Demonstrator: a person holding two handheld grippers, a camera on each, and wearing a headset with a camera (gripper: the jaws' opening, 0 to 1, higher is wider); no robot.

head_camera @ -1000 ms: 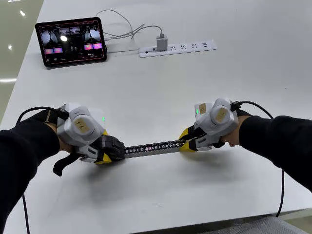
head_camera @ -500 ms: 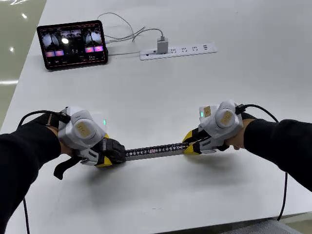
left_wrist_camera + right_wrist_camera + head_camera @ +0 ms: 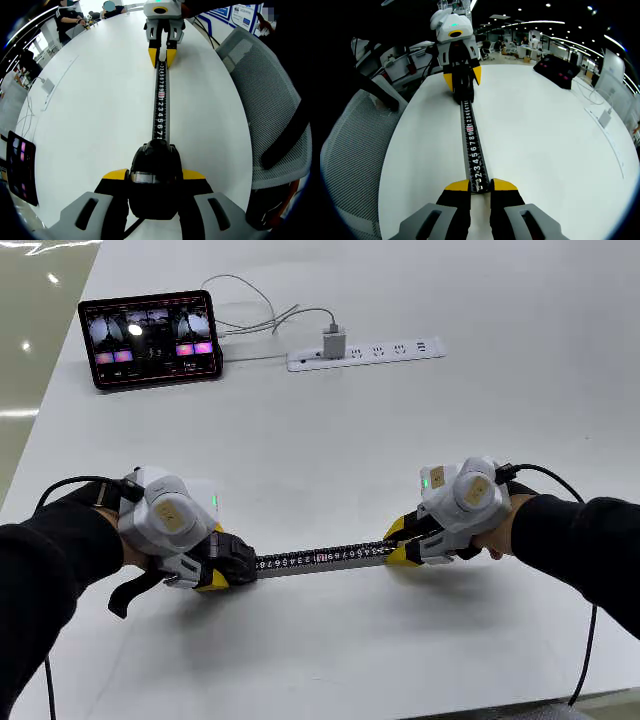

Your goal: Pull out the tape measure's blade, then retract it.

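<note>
1. tablet (image 3: 152, 338): screen lit, lying beyond the tape measure case (image 3: 232, 556) and to its left, well apart. Not part of the job.
2. left claw (image 3: 218, 566): clamped on the tape measure case from both sides, holding it down on the worktop (image 3: 330, 450).
3. tape measure case: black, on the near part of the worktop, mouth facing right.
4. blade (image 3: 320, 558): drawn partway out of the case to the right. It lies flat and straight on the worktop with the numbered face up.
5. power strip (image 3: 365, 352): white, beyond the case and to its right, well apart, with one charger plugged in.
6. right claw (image 3: 400, 542): at the blade's end farthest from the case, jaws closed on the tip.

Step in hand, as judged: the pull-out, with a short run of blade showing and retraction not yet begun.

Next move, as judged: draw the right claw farther from the case, in line with the blade, while the left claw keeps the case fixed. For the return, guide the tip back toward the case under grip; a tip let go would probably snap back.
</note>
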